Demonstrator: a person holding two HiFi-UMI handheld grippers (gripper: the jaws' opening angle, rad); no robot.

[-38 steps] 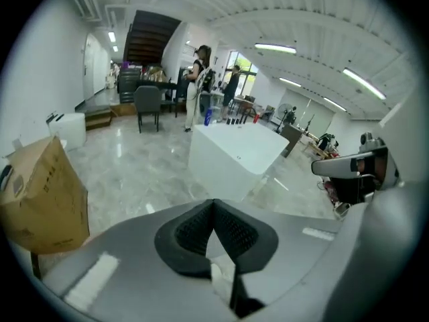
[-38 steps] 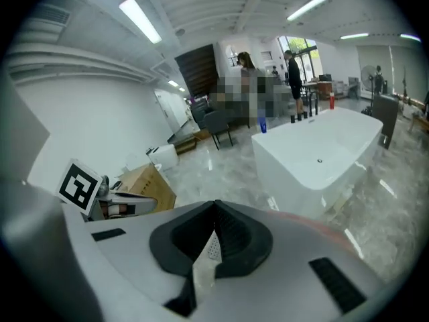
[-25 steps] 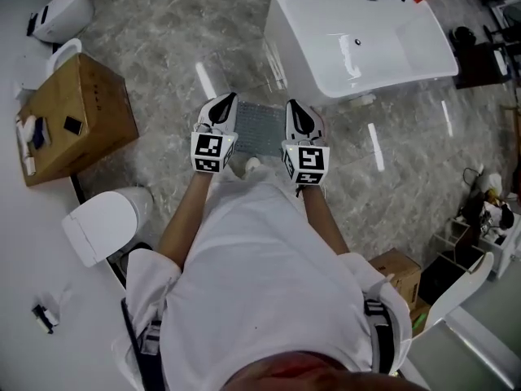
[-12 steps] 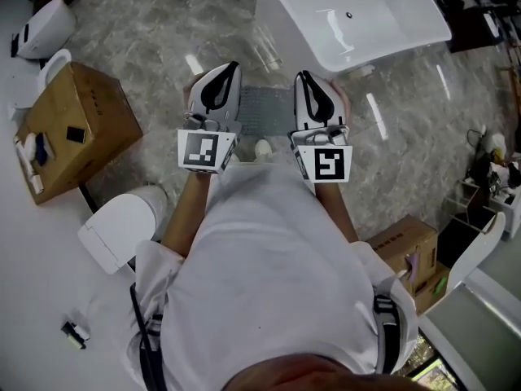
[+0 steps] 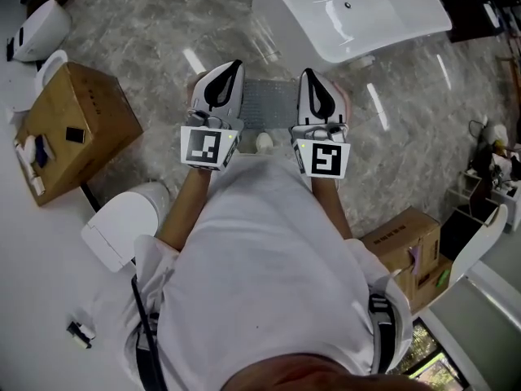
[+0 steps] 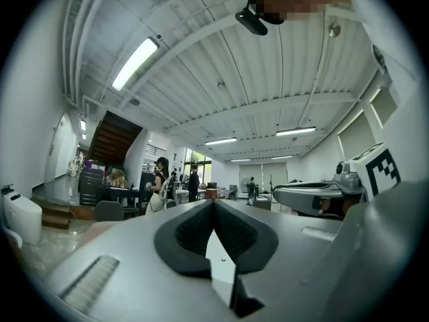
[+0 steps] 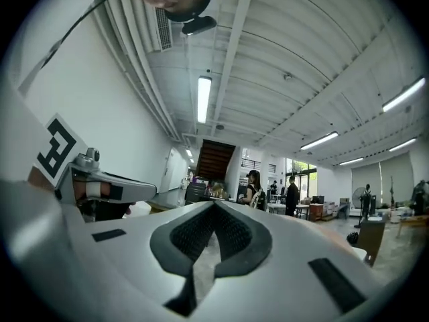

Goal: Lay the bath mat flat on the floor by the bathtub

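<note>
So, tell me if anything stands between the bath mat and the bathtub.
Nothing visible does. The bath mat lies on the floor right before the bathtub, only bare floor between them. The left gripper and right gripper hide its sides.

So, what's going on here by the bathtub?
A person stands over a grey bath mat, a gripper in each hand. The mat lies on the floor right beside the white bathtub, seemingly flat, with its ends hidden behind the grippers. The left gripper and right gripper are both shut and empty, raised above the mat.
</note>
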